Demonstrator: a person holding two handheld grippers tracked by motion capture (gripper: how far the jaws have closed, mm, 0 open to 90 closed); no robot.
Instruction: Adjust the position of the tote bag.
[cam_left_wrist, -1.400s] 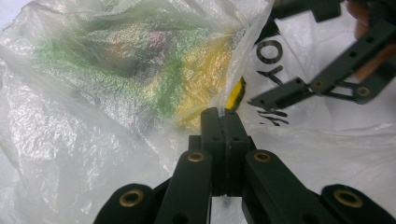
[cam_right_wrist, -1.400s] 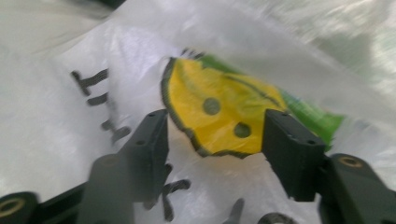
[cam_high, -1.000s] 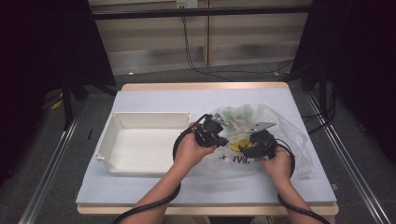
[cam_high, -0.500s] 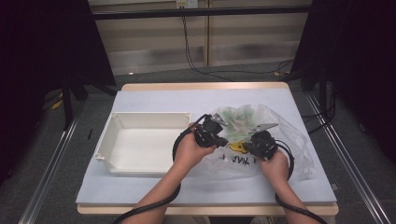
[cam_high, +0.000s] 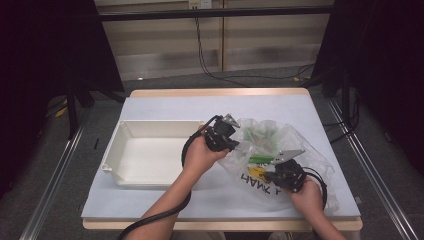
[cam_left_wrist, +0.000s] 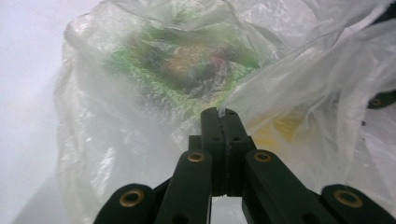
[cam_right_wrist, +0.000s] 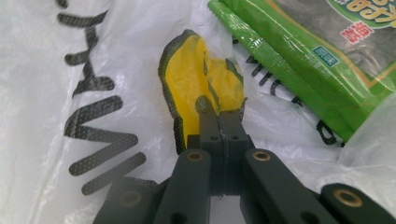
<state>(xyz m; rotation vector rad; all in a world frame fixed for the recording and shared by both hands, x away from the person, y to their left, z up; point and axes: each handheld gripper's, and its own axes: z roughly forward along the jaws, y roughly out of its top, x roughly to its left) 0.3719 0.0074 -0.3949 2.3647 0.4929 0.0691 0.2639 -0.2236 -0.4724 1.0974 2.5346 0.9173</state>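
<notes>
Looks like a lab or recording studio, not a home. Staged table (cam_high: 165, 107) with a pale blue-grey sheet over a wooden top, wood showing along the far and near edges. Dark curtains (cam_high: 45, 55) hung at the left and right sides, closing off the space. Metal rails (cam_high: 55, 170) on a grey carpeted floor (cam_high: 160, 82) beside both long edges. Black cables (cam_high: 210, 55) trailing down a plain panelled wall (cam_high: 270, 40) from a socket (cam_high: 197, 4) beyond the far edge. Bare white tray (cam_high: 112, 150) near the left edge.
</notes>
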